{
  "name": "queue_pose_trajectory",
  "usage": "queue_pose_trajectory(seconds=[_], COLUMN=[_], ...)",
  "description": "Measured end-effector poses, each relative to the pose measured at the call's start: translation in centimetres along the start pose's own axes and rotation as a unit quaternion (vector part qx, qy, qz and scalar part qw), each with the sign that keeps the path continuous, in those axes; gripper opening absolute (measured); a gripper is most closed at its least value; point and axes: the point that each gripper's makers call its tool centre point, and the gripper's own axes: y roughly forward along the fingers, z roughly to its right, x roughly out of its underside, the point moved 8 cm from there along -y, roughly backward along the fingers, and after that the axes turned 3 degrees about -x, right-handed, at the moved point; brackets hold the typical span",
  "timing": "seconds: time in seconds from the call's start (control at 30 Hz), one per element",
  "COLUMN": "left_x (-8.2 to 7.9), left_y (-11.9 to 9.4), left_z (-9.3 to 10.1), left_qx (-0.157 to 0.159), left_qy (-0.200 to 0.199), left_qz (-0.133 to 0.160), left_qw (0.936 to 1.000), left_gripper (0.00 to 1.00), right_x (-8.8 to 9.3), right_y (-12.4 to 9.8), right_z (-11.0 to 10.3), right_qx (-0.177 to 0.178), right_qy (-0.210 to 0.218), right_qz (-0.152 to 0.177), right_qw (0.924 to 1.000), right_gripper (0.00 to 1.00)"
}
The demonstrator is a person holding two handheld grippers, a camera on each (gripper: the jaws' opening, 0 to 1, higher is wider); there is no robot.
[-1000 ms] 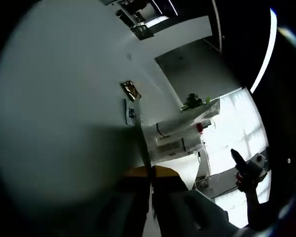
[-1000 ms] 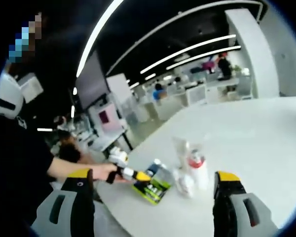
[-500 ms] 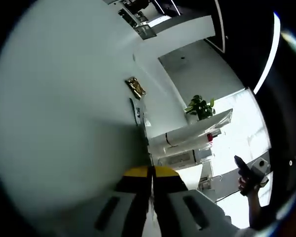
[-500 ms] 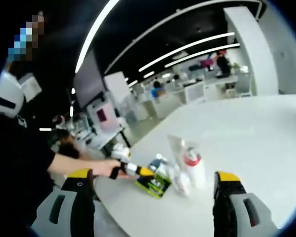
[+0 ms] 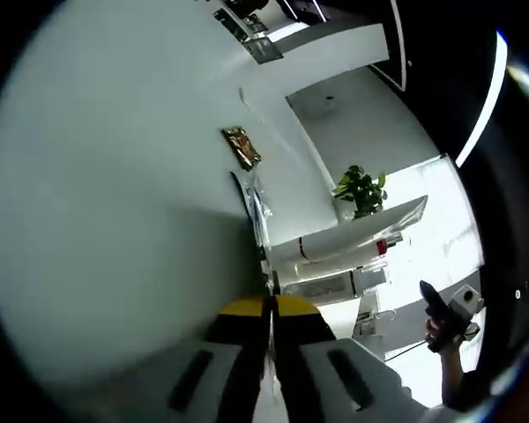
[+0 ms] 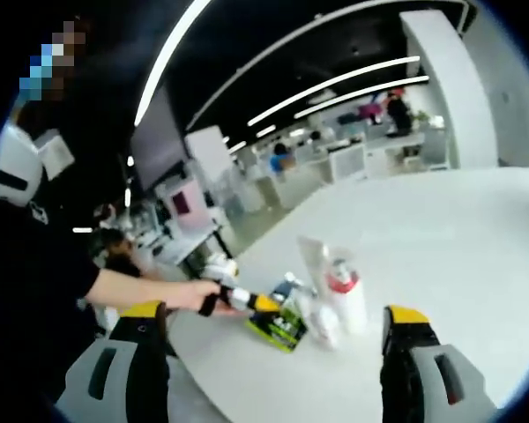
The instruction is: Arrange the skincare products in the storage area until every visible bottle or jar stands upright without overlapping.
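In the right gripper view, several skincare products stand close together on the white table (image 6: 441, 229): a white bottle with a red cap (image 6: 346, 298), a tall white tube (image 6: 314, 257) behind it and a small white bottle (image 6: 323, 324) in front. A green and black packet (image 6: 279, 328) lies at their left. A person's hand holds my left gripper (image 6: 263, 305), whose yellow tip is at the packet. My right gripper (image 6: 273, 310) stands wide open, well short of the group. In the left gripper view, my left gripper (image 5: 269, 304) is shut on the packet's thin edge (image 5: 257, 216).
A small gold item (image 5: 241, 147) lies farther out on the table (image 5: 115, 220) in the left gripper view. A potted plant (image 5: 361, 189) stands beyond the table's edge. My right gripper (image 5: 447, 308) shows at the lower right. Office desks (image 6: 353, 159) and people fill the background.
The left gripper has stayed shut on the packet and edged it slightly toward the bottles. The right gripper stays open; both views have shifted a little.
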Motion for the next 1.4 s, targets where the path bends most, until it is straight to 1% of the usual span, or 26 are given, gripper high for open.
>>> queue_pose_trajectory(seconds=[0.17, 0.4, 0.6, 0.7, 0.77, 0.87, 0.97, 1.03, 1.07, 1.13, 1.2, 1.27, 1.4], left_x=[0.2, 0.5, 0.3, 0.4, 0.5, 0.5, 0.3, 0.1, 0.0, 0.1, 0.2, 0.4, 0.3], left_y=[0.2, 0.2, 0.0, 0.0, 0.0, 0.0, -0.1, -0.2, -0.2, -0.3, -0.3, -0.3, -0.4], left_z=[0.1, -0.2, -0.5, -0.4, -0.2, -0.1, -0.1, 0.1, 0.2, 0.3, 0.5, 0.6, 0.5], left_qx=[-0.001, -0.011, -0.021, -0.030, -0.032, -0.040, -0.046, -0.051, -0.055, -0.066, -0.069, -0.075, -0.088], left_qy=[0.004, 0.011, 0.023, 0.040, 0.046, 0.055, 0.064, 0.073, 0.086, 0.104, 0.113, 0.121, 0.142], left_qz=[-0.007, -0.018, -0.029, -0.047, -0.052, -0.054, -0.055, -0.056, -0.056, -0.068, -0.074, -0.081, -0.084], left_qw=[1.0000, 0.9997, 0.9991, 0.9976, 0.9971, 0.9962, 0.9954, 0.9944, 0.9932, 0.9901, 0.9885, 0.9866, 0.9824], left_gripper=[0.00, 0.00, 0.01, 0.04, 0.07, 0.11, 0.13, 0.16, 0.18, 0.20, 0.20, 0.21, 0.25], right_x=[0.0, 0.0, 0.2, 0.4, 0.4, 0.5, 0.5, 0.5, 0.5, 0.5, 0.6, 0.6, 0.6], right_y=[0.0, -0.1, -0.2, -0.2, -0.1, 0.0, 0.0, 0.0, -0.1, -0.2, -0.3, -0.3, -0.3], right_z=[0.1, 0.2, 0.3, 0.4, 0.3, 0.2, 0.3, 0.3, 0.3, 0.3, 0.4, 0.5, 0.5], right_qx=[0.000, 0.002, 0.001, 0.002, 0.001, -0.001, -0.001, -0.001, -0.002, -0.003, -0.004, -0.002, 0.002], right_qy=[0.000, 0.002, 0.004, 0.007, 0.007, 0.007, 0.003, 0.002, 0.002, 0.007, 0.019, 0.018, 0.012], right_qz=[-0.001, 0.002, 0.003, 0.000, 0.001, 0.000, -0.003, -0.003, -0.001, 0.004, 0.012, 0.013, 0.007], right_qw=[1.0000, 1.0000, 1.0000, 1.0000, 1.0000, 1.0000, 1.0000, 1.0000, 1.0000, 1.0000, 0.9997, 0.9998, 0.9999], right_gripper=[0.99, 0.99, 0.99, 0.99, 0.99, 0.99, 0.99, 0.99, 0.99, 0.99, 0.99, 0.99, 0.99])
